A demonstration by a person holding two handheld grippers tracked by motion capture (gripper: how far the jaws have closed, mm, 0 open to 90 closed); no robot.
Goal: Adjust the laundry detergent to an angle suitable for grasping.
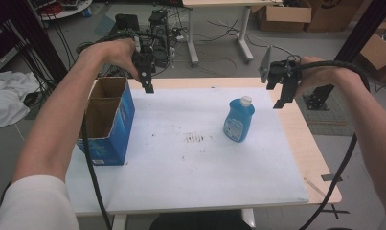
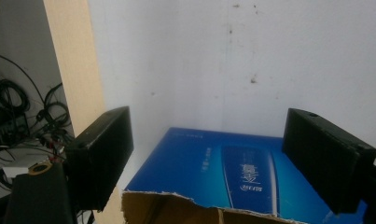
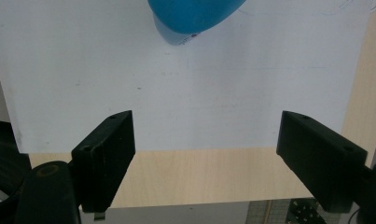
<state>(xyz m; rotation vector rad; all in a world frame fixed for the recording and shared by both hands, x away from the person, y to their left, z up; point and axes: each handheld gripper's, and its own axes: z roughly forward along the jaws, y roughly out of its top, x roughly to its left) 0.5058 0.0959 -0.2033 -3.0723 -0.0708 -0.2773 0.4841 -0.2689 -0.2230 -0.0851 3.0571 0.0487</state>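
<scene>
Two grippers up over the table, both empty. Nearest on the white sheet [image 1: 190,167]: blue cardboard box [image 1: 107,122] at the left edge, top open. Blue bottle [image 1: 239,119] upright, centre-right (white cap on). Left gripper [image 1: 147,79] above the box's far corner, jaws wide apart. Right gripper [image 1: 282,91] beyond the bottle, jaws spread, not touching it.

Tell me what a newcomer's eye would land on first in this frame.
Probably the blue bottle with its white cap, standing upright right of centre on the white sheet. Next, the open blue carton at the sheet's left edge. Above the far side, the left gripper hangs near the carton and the right gripper near the bottle, both with jaws open and empty.
</scene>
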